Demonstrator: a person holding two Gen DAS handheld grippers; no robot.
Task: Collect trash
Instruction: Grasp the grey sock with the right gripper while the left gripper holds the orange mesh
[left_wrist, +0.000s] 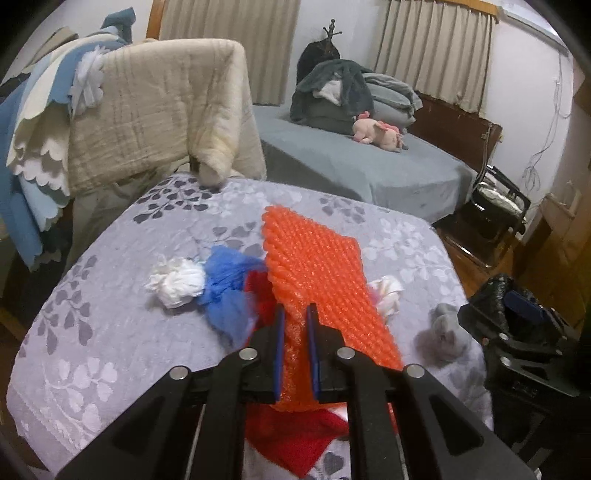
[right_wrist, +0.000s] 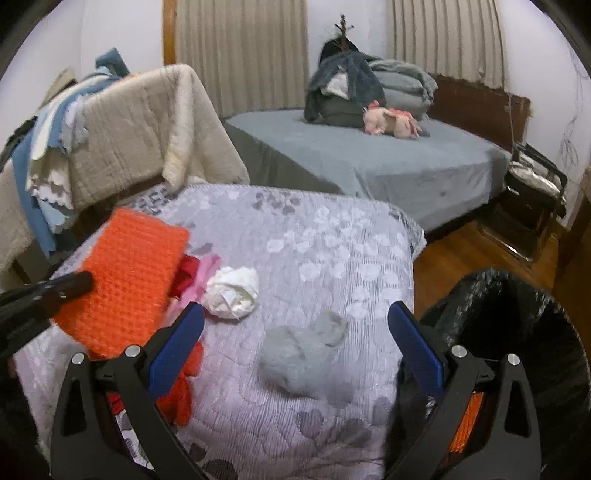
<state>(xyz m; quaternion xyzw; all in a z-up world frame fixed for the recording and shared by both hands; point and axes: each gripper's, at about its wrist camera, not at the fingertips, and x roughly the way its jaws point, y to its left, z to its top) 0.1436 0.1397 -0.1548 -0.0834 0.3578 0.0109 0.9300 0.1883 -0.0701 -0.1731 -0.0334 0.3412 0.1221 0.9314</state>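
1. A sheet of orange bubble wrap (left_wrist: 317, 273), knobbly with rows of small air cells, is clamped at its near end between the blue pads of the left gripper (left_wrist: 295, 343); the rest of the sheet extends away over the table.
2. The right gripper (right_wrist: 295, 347) stands wide open with nothing between its blue pads; below the gap lies one soft grey fluffy wad (right_wrist: 303, 354).
3. The table is covered by a lilac quilted cloth (right_wrist: 332, 251) with a leaf and flower pattern.
4. Two crumpled white paper balls lie on the cloth: one (left_wrist: 177, 282) touching a thin, wrinkled blue plastic bag (left_wrist: 229, 291), the other (right_wrist: 232, 293) just beside the orange sheet, against a pink scrap (right_wrist: 207, 273).
5. Red crumpled film (left_wrist: 291, 439) lies under the orange sheet.
6. One bin lined with a glossy black plastic bag (right_wrist: 517, 332) stands at the table's right edge.
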